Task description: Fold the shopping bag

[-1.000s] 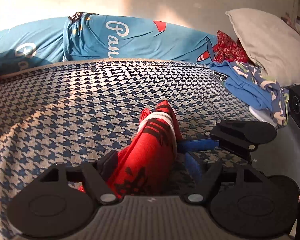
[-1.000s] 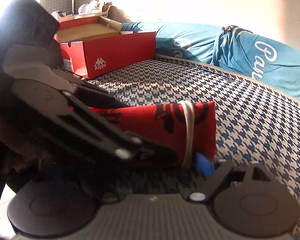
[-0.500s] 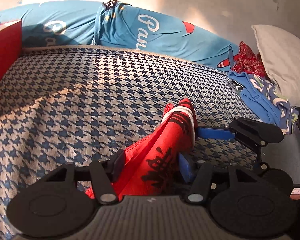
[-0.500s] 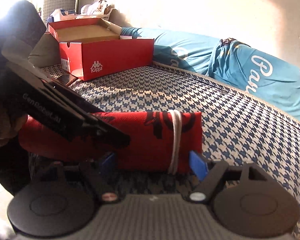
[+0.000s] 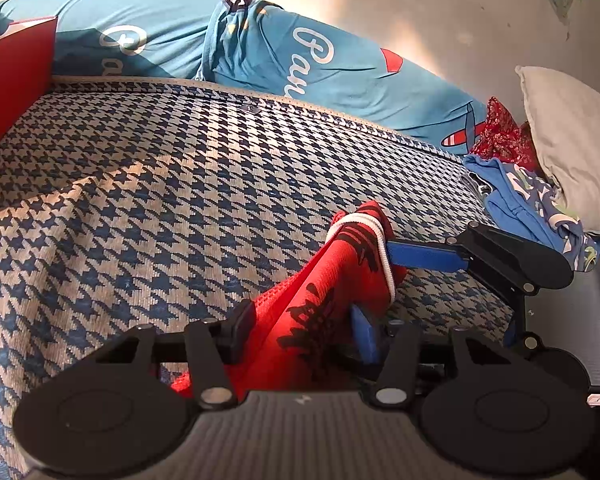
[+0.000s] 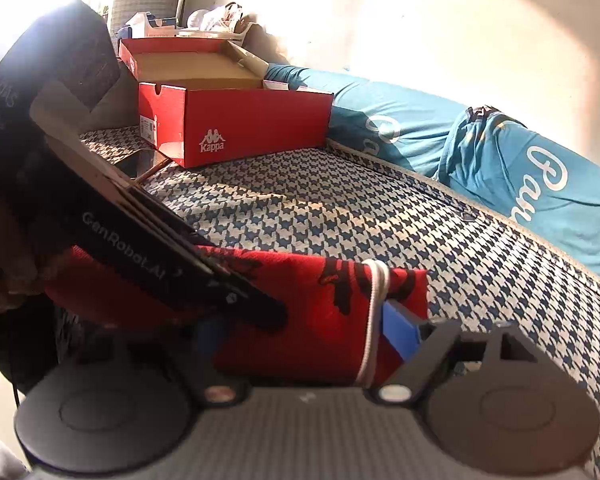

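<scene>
Two grippers meet on one folded red shopping bag [image 5: 324, 304] lying on the houndstooth mattress [image 5: 180, 200]. Left gripper [image 5: 304, 330]: its jaws are closing, half spread, with the near end of the bag between them — the black finger [image 5: 242, 330] and the blue pad [image 5: 366, 334] both sit against the cloth. Right gripper [image 6: 304, 330]: jaws opening, spread wide, the bag's far end with its white cord [image 6: 374, 312] between them; its blue pad [image 6: 400, 332] touches the cloth, while the other side is hidden behind the left gripper's body. Beyond the bag stands an open red Kappa shoebox [image 6: 236, 128] — and a teal bolster [image 6: 500, 160] lines the wall.
</scene>
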`<state>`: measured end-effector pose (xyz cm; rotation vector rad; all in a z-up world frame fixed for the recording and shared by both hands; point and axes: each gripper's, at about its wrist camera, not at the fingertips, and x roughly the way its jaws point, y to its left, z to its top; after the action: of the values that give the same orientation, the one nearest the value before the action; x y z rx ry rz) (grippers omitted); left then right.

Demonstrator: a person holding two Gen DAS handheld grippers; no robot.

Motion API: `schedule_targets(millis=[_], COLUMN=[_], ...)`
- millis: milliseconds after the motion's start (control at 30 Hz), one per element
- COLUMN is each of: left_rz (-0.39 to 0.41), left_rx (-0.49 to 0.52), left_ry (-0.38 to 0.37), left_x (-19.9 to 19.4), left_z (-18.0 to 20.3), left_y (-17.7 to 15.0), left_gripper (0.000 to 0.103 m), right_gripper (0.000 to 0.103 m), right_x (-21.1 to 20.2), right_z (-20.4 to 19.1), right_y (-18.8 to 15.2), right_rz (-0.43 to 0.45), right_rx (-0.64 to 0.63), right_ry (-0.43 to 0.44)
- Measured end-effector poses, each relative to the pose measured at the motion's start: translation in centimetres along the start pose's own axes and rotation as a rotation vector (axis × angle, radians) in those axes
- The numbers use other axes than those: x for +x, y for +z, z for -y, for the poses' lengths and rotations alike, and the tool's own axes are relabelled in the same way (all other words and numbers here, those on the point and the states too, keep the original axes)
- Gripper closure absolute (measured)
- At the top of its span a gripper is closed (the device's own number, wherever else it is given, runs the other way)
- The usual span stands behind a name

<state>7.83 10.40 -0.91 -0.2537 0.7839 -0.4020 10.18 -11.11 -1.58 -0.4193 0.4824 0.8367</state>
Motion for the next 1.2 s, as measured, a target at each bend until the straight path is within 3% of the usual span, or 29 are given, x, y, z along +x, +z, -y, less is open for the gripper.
schedule_targets(millis=[333, 467, 733, 867, 967, 1033, 1067, 1200], left_rz=[-0.006, 0.033, 0.045, 0.020, 0.012, 0.024, 0.043, 0.161], left_rx=[0.020, 0.036, 0.037, 0.053, 0.070, 0.056, 0.044, -0.018], left_ry=[-0.018, -0.026, -0.034, -0.038, -0.034, -0.040, -0.048, -0.043], left_x=[0.7, 0.2, -0.1, 0.2, 0.3, 0.1, -0.2, -2.1], left_z=[0.1, 0.5, 0.5, 0.6, 0.8, 0.6, 0.4, -0.5], left_y=[0.0, -0.1, 0.0, -0.1, -0.2, -0.1, -0.1, 0.3], left_gripper=[0.049, 0.040, 0.040, 0.040, 0.039, 0.039, 0.039, 0.034], right_gripper=[0.019, 0.018, 0.011, 0.006, 0.009, 0.009, 0.009, 0.007], right_x=[-0.1, -0.9, -1.4, -1.2, -1.2, -1.4, -1.5, -2.4], right_z=[-1.1, -0.2, -0.3, -0.8, -1.8, -2.2, -2.1, 0.3], right_y=[0.0, 0.4, 0.4, 0.1, 0.0, 0.0, 0.0, 0.0], right_rz=[0.010, 0.014, 0.050, 0.071, 0.067, 0.065, 0.059, -0.013], right_rx=[-0.052, -0.046, -0.091, -0.120, -0.170, -0.192, -0.177, 0.092], right_ry=[0.059, 0.023, 0.012, 0.050, 0.137, 0.108, 0.090, 0.078])
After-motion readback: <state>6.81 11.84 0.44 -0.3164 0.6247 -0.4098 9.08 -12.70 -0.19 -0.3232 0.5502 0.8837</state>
